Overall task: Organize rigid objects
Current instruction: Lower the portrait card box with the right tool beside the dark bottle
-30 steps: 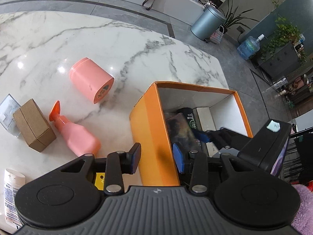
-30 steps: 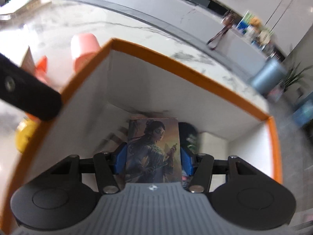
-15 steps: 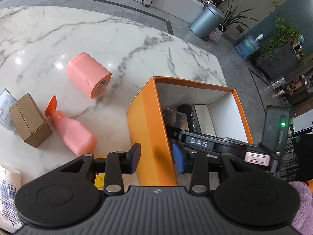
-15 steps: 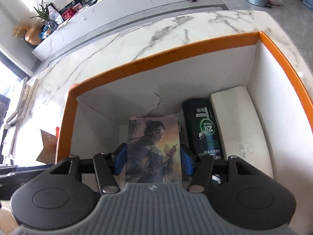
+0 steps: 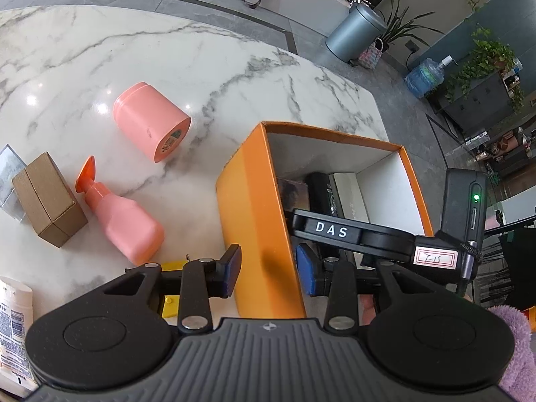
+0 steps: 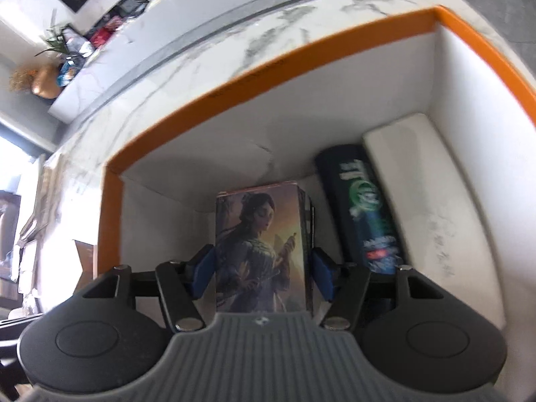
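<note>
Orange box (image 5: 258, 221) sits on marble table (image 5: 201, 67), same spot as a sec ago; left gripper (image 5: 268, 264) hasn't budged, jaws part-spread and straddling the box's near wall, pads don't look pressed on it, prob just steadying.

Right gripper (image 6: 263, 268) is down inside the box (image 6: 268, 67) w/ the picture card box (image 6: 263, 248) between its pads. Change vs a sec ago: the view has rolled round and the jaws are opening; a gap shows at the right-side pad, left-side pad close or touching. So release underway, card box reads as placed upright by the dark bottle (image 6: 361, 207) and white case (image 6: 428, 221).

Meaning: one more item in.

Still out on table: pink cup (image 5: 150, 120), pink spray bottle (image 5: 124, 217), cardboard box (image 5: 50, 201), white tube (image 5: 13, 328).
</note>
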